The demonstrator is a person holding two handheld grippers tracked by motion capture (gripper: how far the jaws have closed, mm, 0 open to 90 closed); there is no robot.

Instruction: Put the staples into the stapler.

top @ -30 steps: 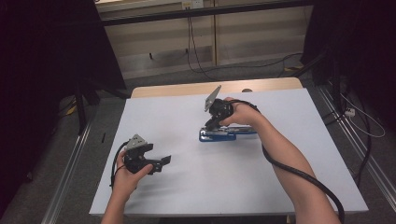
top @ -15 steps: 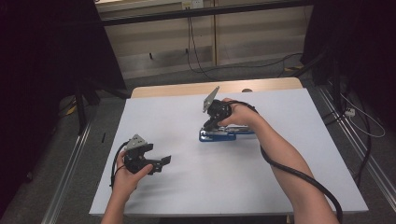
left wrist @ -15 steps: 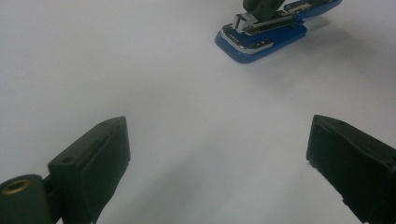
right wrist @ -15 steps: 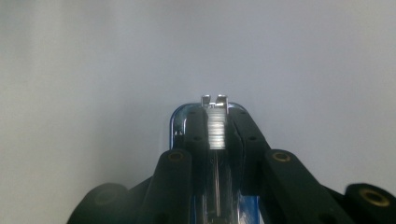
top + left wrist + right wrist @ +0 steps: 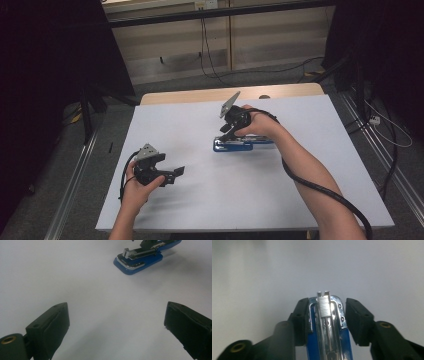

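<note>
Your left gripper (image 5: 176, 172) hovers with jaws spread wide and empty, well left of the blue-and-chrome metal stapler (image 5: 239, 145) lying mid-worktop (image 5: 200, 210). Your right gripper (image 5: 326, 321) straddles its nose — jaws have just been opening, one pad clear. Release looks underway — lift straight up next.

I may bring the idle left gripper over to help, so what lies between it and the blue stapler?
Nothing visible: bare white table runs from the open left gripper to the blue stapler. The right gripper already straddles it, its jaws just opening.
</note>
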